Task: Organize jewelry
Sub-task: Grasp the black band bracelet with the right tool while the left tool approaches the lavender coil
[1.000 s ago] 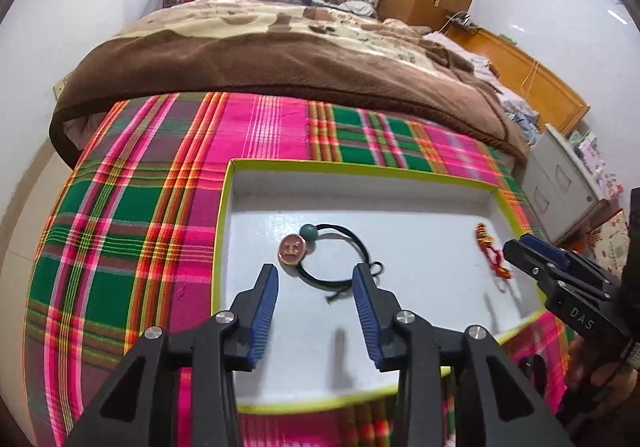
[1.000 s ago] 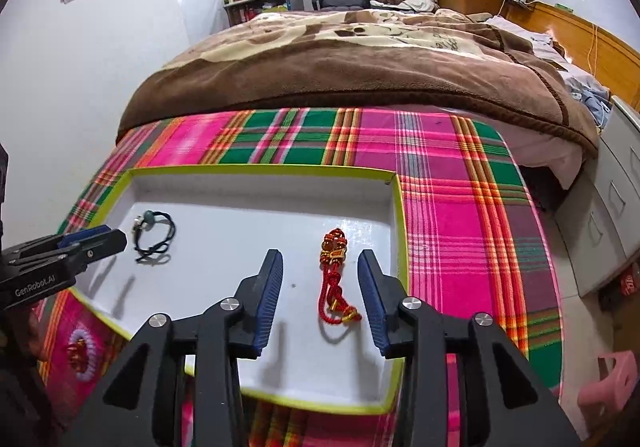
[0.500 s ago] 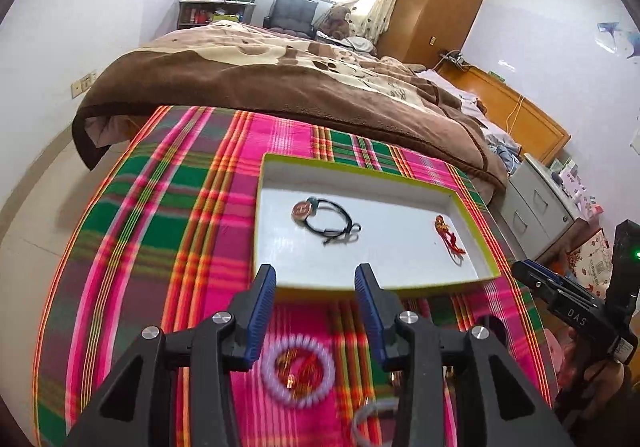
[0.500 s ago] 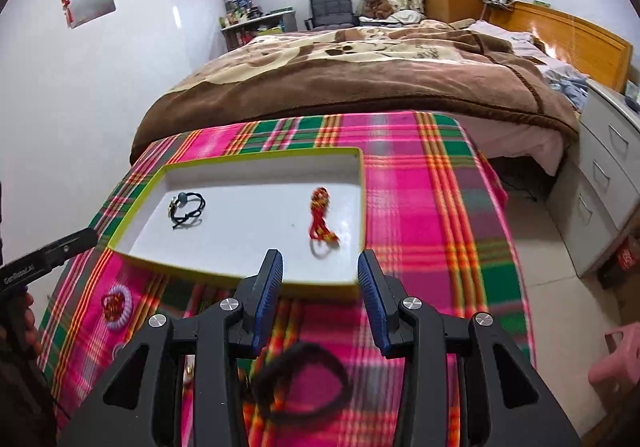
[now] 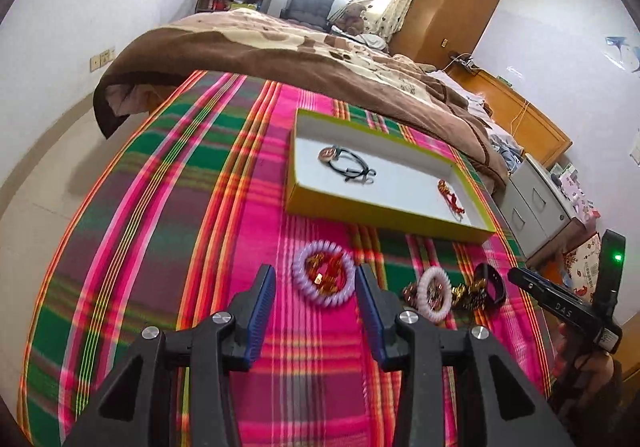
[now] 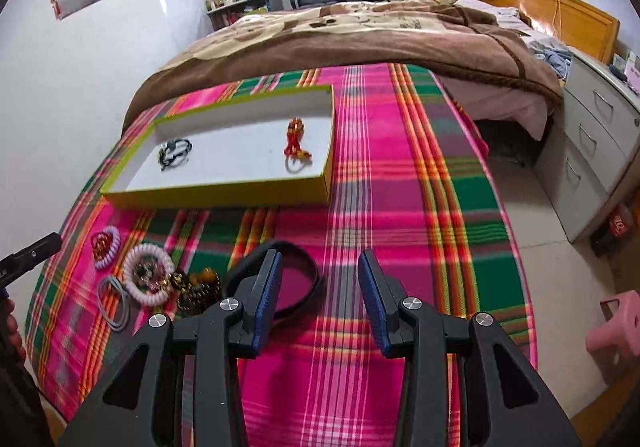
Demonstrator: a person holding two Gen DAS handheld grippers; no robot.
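A bedroom with white walls, a bright window at the far end and a bed under a brown blanket (image 5: pixel 280 59) forms the backdrop, and in front of it lies a surface covered with a pink, green and orange plaid cloth (image 5: pixel 160 207). On the cloth sits a shallow white tray with a yellow-green rim (image 5: pixel 384 213), holding two pieces well apart: a black cord bracelet with a round charm (image 5: pixel 348 165) toward its left end and a red and gold knotted ornament (image 6: pixel 296 141) toward its right end. Nearer than the tray, loose jewelry lies on the cloth: a lilac spiral hair tie (image 5: pixel 323 279) with small red and gold pieces inside its ring, a paler pink spiral tie (image 5: pixel 434 294) to its right, a heap of dark gold beads (image 6: pixel 198 289) just beside that, a grey elastic loop (image 6: pixel 114 301) near the pink tie, and a black band (image 6: pixel 280 279) at the right end of the group. The left tool (image 5: pixel 316 303) stands wide with nothing between its blue pads, just near of the lilac tie. The right tool (image 6: pixel 320 291) is likewise wide and empty, its left finger (image 6: pixel 266 287) overlapping the black band in the right wrist view; whether they touch cannot be told.
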